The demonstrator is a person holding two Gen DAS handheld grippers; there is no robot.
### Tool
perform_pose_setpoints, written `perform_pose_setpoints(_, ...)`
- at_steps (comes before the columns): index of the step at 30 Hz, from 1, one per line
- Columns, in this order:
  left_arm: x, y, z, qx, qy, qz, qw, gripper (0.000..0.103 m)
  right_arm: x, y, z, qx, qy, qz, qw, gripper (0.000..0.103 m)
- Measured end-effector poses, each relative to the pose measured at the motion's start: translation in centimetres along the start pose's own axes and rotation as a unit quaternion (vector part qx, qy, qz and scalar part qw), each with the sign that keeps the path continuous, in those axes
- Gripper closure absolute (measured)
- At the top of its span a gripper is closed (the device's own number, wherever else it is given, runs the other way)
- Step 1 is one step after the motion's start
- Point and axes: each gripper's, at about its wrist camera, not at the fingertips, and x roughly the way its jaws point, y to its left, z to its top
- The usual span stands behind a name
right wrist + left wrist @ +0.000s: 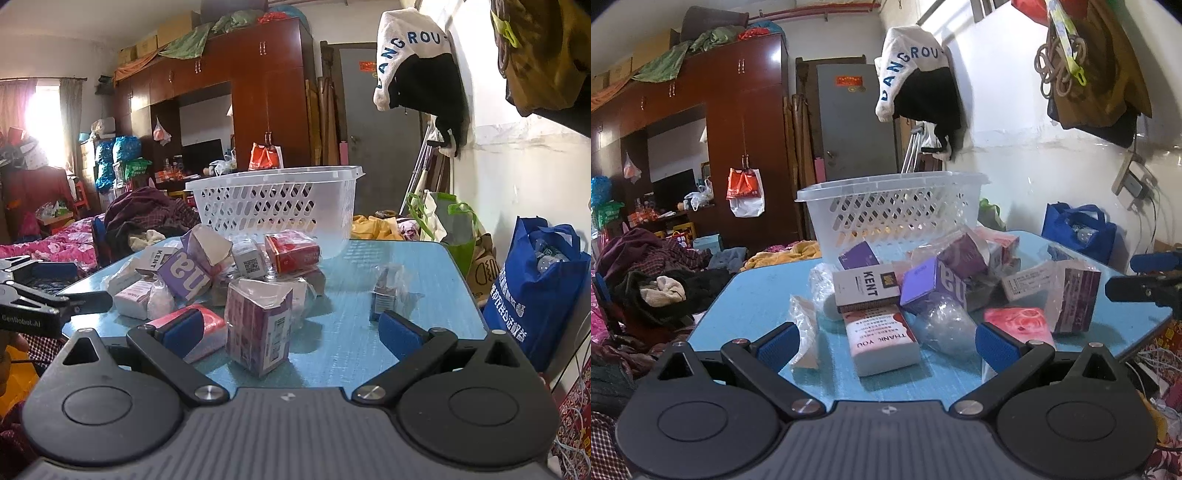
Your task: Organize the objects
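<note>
Table point(764, 295): blue, boxes piled before my basket point(886, 206).
Left gripper point(886, 345): spread, empty.
Right gripper point(291, 332): spread, empty.

The right gripper point(291, 334) hovers with jaws spread wide over the blue table point(369, 343). Before the white basket point(273, 206) lies a heap of boxes, the nearest a wrapped purple box point(258, 325) between the pads.
</note>
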Motion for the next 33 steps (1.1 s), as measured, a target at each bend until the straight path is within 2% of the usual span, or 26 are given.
perform_pose_setpoints(33,-0.4,1.2,0.4,-0.017,-0.010,0.011,0.9997,0.000,0.0,0.2,0.1,-0.004,-0.002,-0.001,1.000,0.000)
